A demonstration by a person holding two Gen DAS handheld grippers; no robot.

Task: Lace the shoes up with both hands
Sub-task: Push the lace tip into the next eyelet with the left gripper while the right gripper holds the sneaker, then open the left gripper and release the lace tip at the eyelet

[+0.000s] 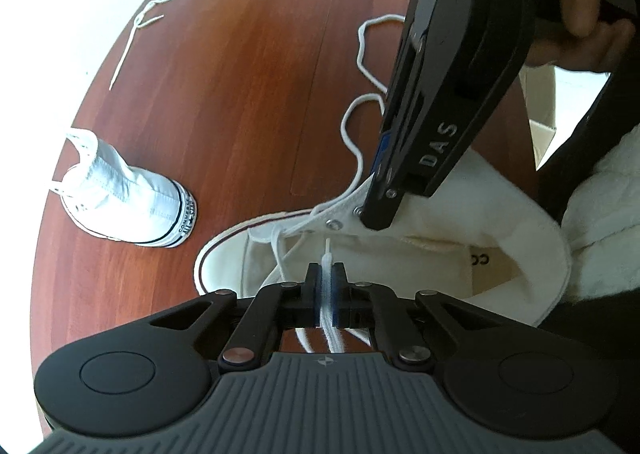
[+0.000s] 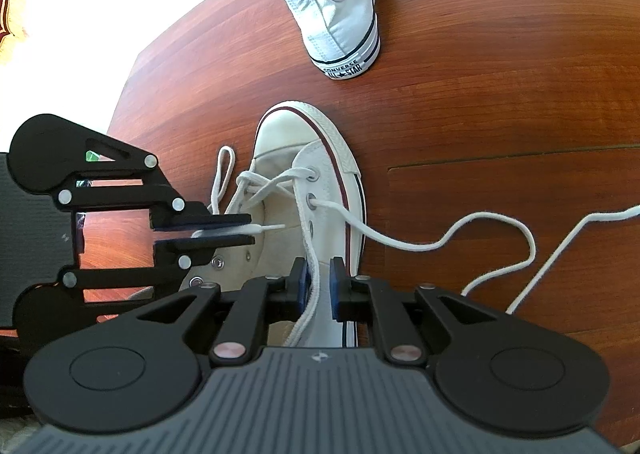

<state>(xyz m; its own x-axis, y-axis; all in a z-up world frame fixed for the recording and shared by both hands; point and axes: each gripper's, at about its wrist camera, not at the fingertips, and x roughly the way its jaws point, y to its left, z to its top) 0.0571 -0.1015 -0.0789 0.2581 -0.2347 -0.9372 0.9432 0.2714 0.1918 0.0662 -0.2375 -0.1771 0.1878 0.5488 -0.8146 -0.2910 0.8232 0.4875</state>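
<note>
On the left of the right wrist view, the left gripper [image 2: 250, 230] was clenched on the near shoe's lace end [image 2: 256, 230], its stiff tip poking out past the pads toward the tongue. And there was the near shoe [image 2: 320, 158] itself, a cream high-top with a dark red stripe round the sole, toe pointing away, laces crossed only through the far eyelets (the lower eyelets sat bare). Right in the middle, the right gripper [image 2: 319, 286] straddled the eyelet flap [image 2: 310, 214], jaws a little apart, the lace strand between them and no pad plainly pressing on it. Off to the right, the long lace [image 2: 460, 232] snaked loose across the red-brown wooden table [image 2: 500, 94]. Farther back stood the second shoe [image 2: 340, 6], white, heel toward us, well apart from the near one. The table's left edge ran near the left gripper; bare wood lay open to the right and between the two shoes.
</note>
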